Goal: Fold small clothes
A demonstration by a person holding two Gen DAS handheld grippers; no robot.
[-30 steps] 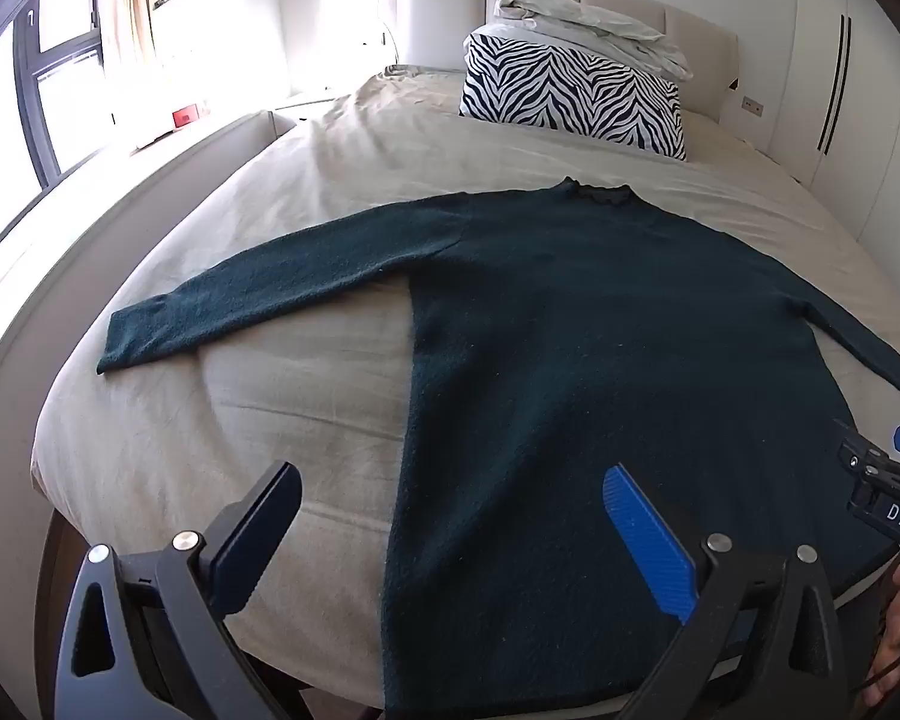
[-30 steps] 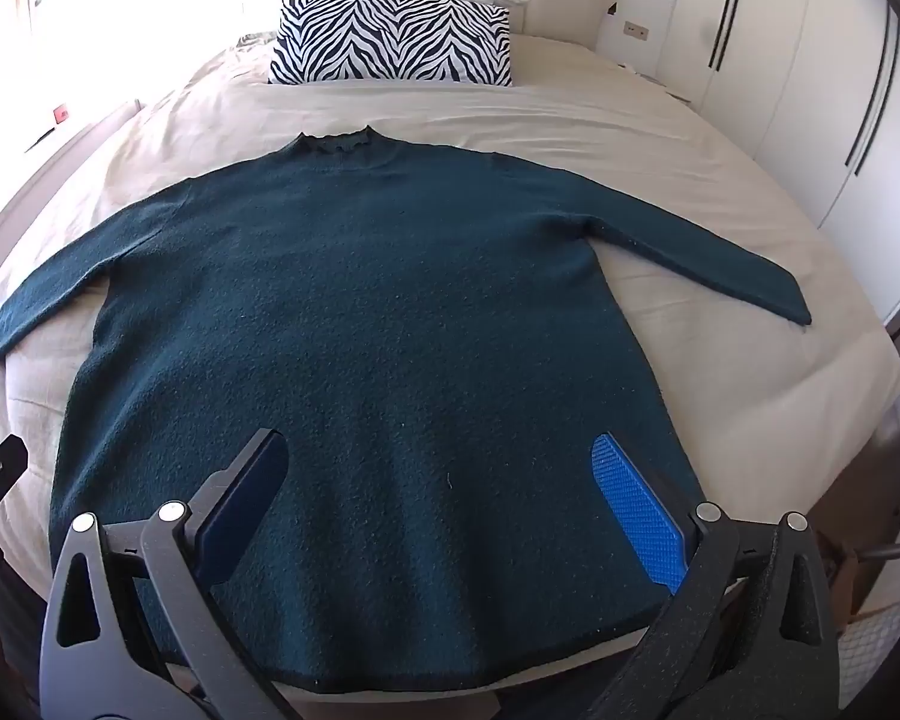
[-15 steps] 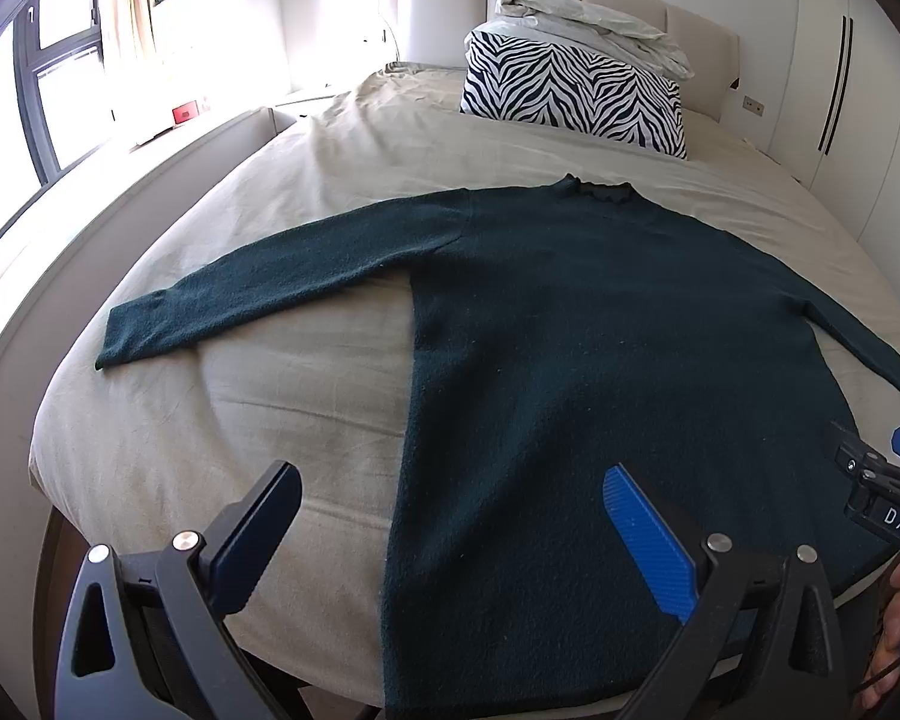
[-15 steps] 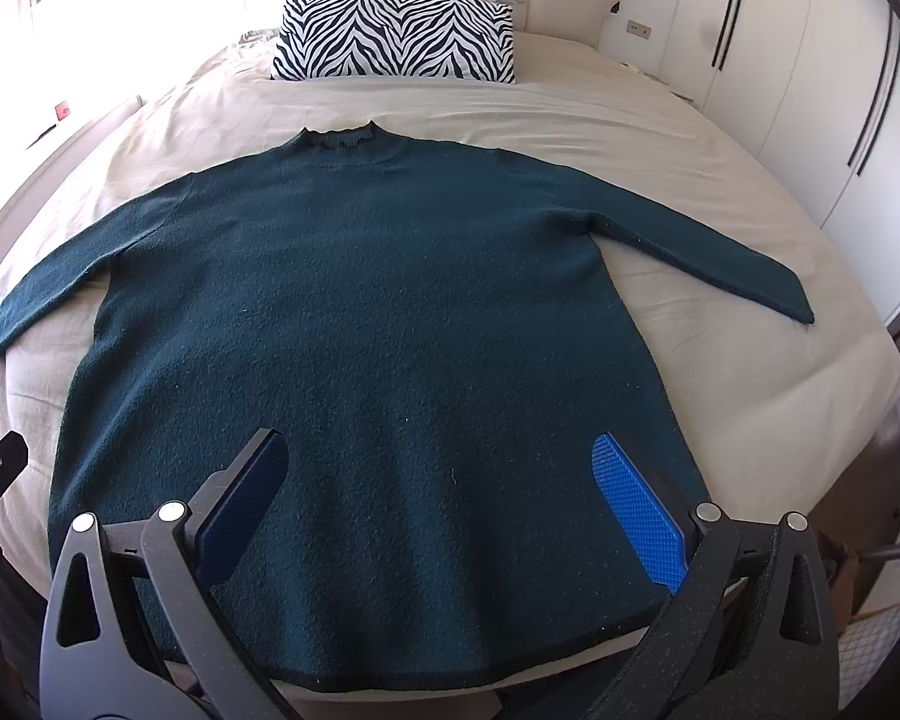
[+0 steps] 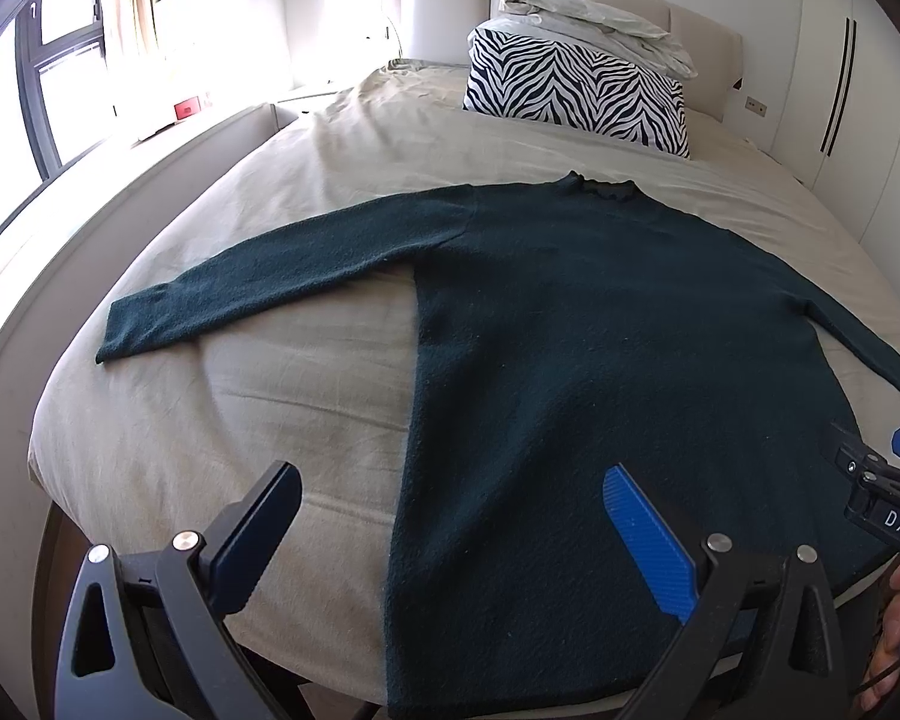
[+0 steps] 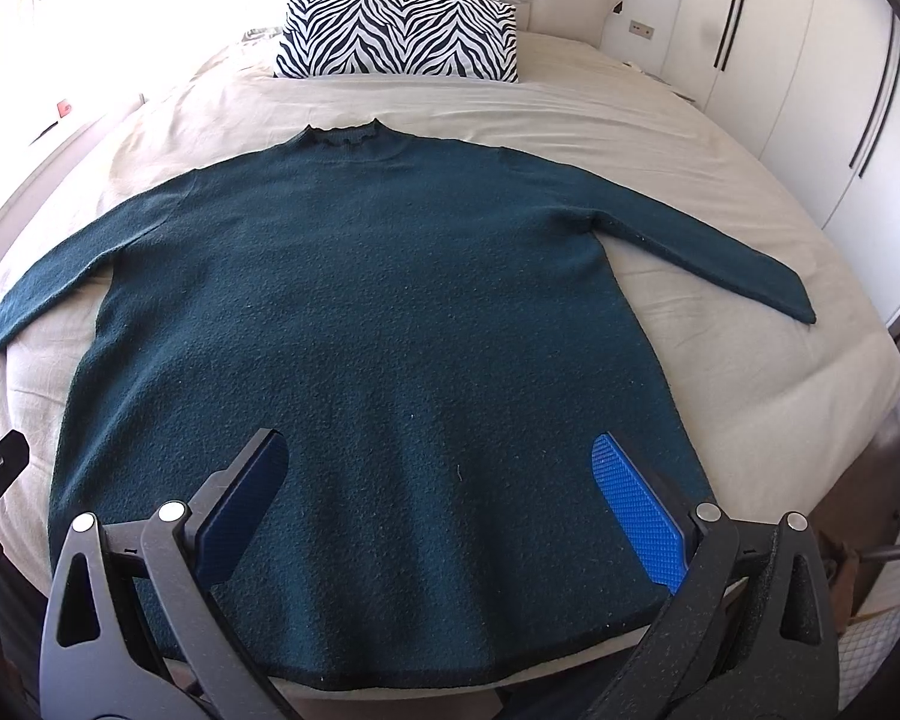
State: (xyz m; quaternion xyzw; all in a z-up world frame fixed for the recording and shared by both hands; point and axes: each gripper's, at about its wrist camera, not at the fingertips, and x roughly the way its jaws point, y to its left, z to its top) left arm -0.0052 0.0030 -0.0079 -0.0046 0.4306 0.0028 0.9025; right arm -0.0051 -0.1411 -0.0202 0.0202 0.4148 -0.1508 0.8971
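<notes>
Dark teal knit sweater (image 6: 372, 312) lies flat, face up on the beige bed (image 5: 306, 396), collar toward the zebra pillow (image 6: 399, 33), sleeves spread ready for folding. Left tongs (image 5: 453, 531) and right tongs (image 6: 438, 501) hover open, empty, above its hem.

Beige bed (image 6: 660, 138): teal sweater (image 6: 378, 312) flat, zebra pillow (image 6: 399, 36) at head.
</notes>
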